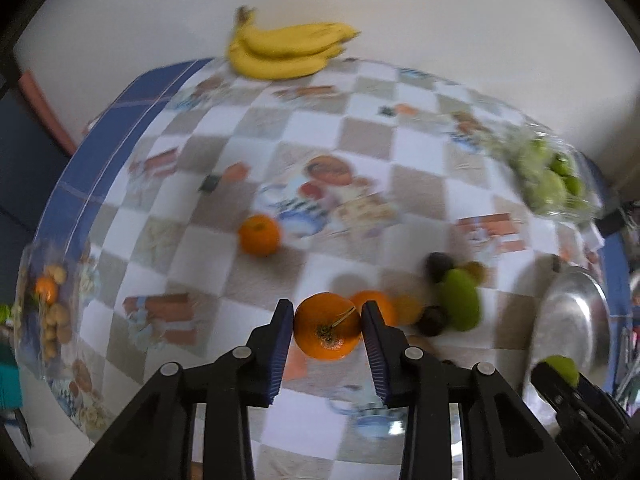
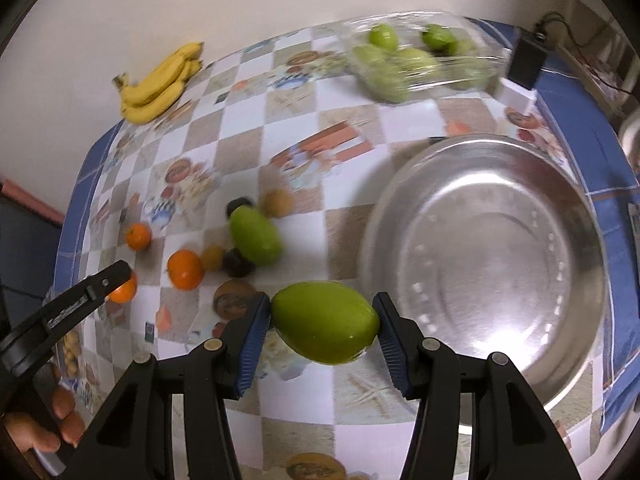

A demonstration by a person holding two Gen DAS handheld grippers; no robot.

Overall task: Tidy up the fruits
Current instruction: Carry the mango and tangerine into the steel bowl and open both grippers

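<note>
My left gripper is shut on an orange, held above the checkered tablecloth; the orange also shows in the right wrist view. My right gripper is shut on a green mango, just left of a large steel bowl. Loose on the cloth lie two more oranges, another green mango, dark round fruits and small yellow-brown fruits. A banana bunch lies at the far edge by the wall.
A clear plastic tray of green fruit sits at the back right, beside a black and white box. A clear bag of nuts and an orange lies at the table's left edge. The wall runs along the far side.
</note>
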